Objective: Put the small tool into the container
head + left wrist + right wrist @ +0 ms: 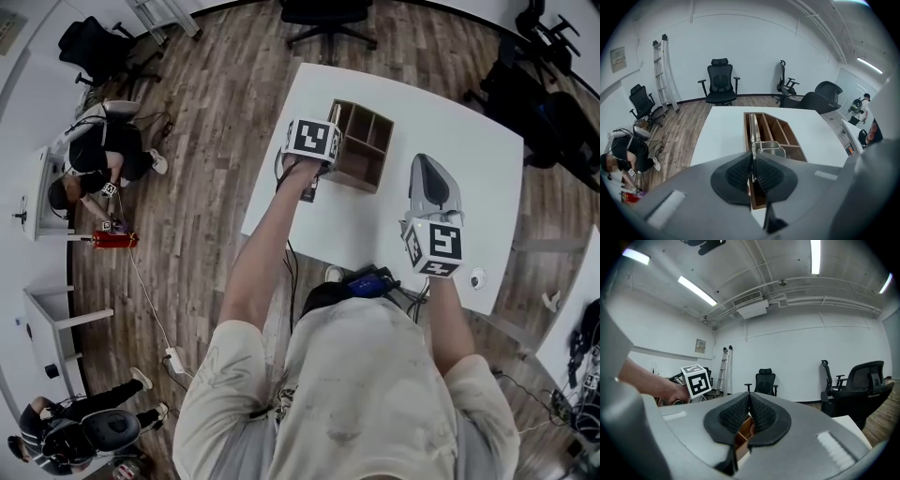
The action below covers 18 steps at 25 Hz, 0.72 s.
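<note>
A brown wooden container (pixel 364 142) with several open compartments stands on the white table (pixel 469 141). My left gripper (pixel 752 161) is shut on the small tool (pixel 753 133), a thin metal piece that sticks forward over the left compartment of the container (pixel 780 133). In the head view, the left gripper's marker cube (pixel 312 139) hangs at the container's near left corner and hides the jaws. My right gripper (pixel 427 167) hovers over the table to the right of the container. Its jaws (pixel 750 404) are shut with nothing between them, tilted up toward the room, and a corner of the container (pixel 743 431) shows beneath them.
A small white round object (pixel 476 278) lies near the table's front right edge. Something blue and black (pixel 368 281) sits at the near edge. Office chairs (pixel 720 84) and a ladder (pixel 663 70) stand by the far wall. People (pixel 94 155) crouch on the wooden floor at left.
</note>
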### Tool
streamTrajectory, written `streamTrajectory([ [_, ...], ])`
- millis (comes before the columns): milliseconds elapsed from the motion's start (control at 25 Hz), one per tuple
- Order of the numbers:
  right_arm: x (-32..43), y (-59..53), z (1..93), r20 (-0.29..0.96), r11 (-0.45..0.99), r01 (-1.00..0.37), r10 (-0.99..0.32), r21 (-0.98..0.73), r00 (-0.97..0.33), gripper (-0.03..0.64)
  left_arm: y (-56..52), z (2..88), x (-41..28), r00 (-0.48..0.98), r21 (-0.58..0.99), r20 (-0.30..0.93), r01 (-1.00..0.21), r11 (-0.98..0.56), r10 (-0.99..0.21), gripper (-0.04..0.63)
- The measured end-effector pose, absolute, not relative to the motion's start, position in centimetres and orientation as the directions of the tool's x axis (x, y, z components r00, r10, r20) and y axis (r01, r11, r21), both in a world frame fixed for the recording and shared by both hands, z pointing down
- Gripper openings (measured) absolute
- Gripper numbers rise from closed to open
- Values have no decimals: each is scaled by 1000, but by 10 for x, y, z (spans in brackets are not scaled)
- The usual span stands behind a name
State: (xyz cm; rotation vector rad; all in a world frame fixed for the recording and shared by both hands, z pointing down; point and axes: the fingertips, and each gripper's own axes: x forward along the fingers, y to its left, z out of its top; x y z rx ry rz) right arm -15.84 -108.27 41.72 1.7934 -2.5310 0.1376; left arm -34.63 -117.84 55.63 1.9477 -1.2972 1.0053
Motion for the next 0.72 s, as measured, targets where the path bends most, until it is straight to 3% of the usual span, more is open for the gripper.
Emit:
streamTrajectory([
  [720,-164,-1078,424,90,337,-941,-936,-42,-339,6,-1181,557,-348,271,100,800,-940,-327,-536,51],
])
